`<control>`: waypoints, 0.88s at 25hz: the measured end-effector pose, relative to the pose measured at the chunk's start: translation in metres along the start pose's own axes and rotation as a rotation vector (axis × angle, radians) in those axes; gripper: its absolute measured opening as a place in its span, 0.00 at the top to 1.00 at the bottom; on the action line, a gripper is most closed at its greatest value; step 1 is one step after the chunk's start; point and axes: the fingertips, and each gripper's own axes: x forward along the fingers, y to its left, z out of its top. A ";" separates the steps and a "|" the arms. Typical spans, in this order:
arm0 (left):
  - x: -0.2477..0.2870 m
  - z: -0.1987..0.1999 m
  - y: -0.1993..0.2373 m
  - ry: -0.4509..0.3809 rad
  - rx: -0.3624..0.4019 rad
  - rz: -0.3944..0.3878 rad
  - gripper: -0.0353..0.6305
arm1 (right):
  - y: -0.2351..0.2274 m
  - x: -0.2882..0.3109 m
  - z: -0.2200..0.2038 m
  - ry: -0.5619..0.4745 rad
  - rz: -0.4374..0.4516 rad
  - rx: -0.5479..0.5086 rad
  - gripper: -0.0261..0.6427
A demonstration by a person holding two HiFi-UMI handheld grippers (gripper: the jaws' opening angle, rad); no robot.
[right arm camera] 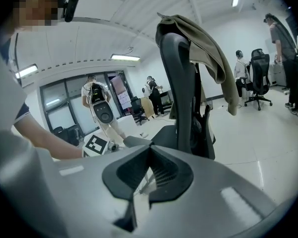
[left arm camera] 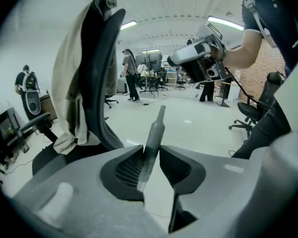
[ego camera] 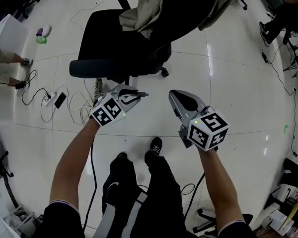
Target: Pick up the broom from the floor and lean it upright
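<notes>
Black trousers (ego camera: 164,180), black shoes (ego camera: 155,145); dark short sleeves (ego camera: 59,211)

Left forearm (ego camera: 74,157) and right forearm (ego camera: 219,182) bare, both stretched forward, well apart. Left tongs (ego camera: 138,94) tilted down, pads pressed on a slim grey handle (left arm camera: 154,133). Right tongs (ego camera: 174,96) tilted down, tips together, nothing between.

Office floor with a draped chair and loose clutter

A black office chair (ego camera: 114,48) stood just ahead on the white tiled floor (ego camera: 238,83), with a beige jacket (ego camera: 179,4) hanging over its back. To the left lay a power strip (ego camera: 48,99) with tangled cables (ego camera: 35,86) and, farther off, a small green and purple thing (ego camera: 41,36). Far across the room, people (left arm camera: 129,76) stood among other office chairs (right arm camera: 260,78) under ceiling lights (left arm camera: 228,23).
</notes>
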 end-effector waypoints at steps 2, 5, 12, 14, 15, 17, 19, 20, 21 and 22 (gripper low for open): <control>-0.019 0.013 0.011 -0.012 -0.028 0.060 0.80 | 0.005 -0.006 0.006 0.008 0.009 0.006 0.96; -0.048 0.036 0.023 -0.052 -0.095 0.125 0.80 | 0.017 -0.016 0.015 0.018 0.032 0.018 0.96; -0.084 0.068 0.026 -0.066 -0.234 0.220 0.81 | 0.030 -0.039 0.054 0.004 0.069 0.018 0.96; -0.090 0.071 0.025 -0.076 -0.285 0.253 0.81 | 0.029 -0.043 0.064 -0.006 0.073 0.015 0.96; -0.091 0.071 0.023 -0.079 -0.310 0.265 0.81 | 0.028 -0.045 0.067 -0.009 0.075 0.013 0.96; -0.092 0.069 0.018 -0.079 -0.359 0.291 0.81 | 0.025 -0.050 0.069 -0.007 0.076 0.009 0.96; -0.091 0.065 0.015 -0.071 -0.410 0.328 0.81 | 0.022 -0.053 0.069 0.000 0.074 0.008 0.96; -0.091 0.064 0.017 -0.067 -0.435 0.349 0.81 | 0.021 -0.053 0.070 0.004 0.073 0.009 0.96; -0.090 0.063 0.020 -0.068 -0.458 0.370 0.81 | 0.020 -0.053 0.070 0.007 0.072 0.011 0.96; -0.087 0.063 0.025 -0.073 -0.476 0.386 0.81 | 0.019 -0.053 0.070 0.010 0.070 0.015 0.96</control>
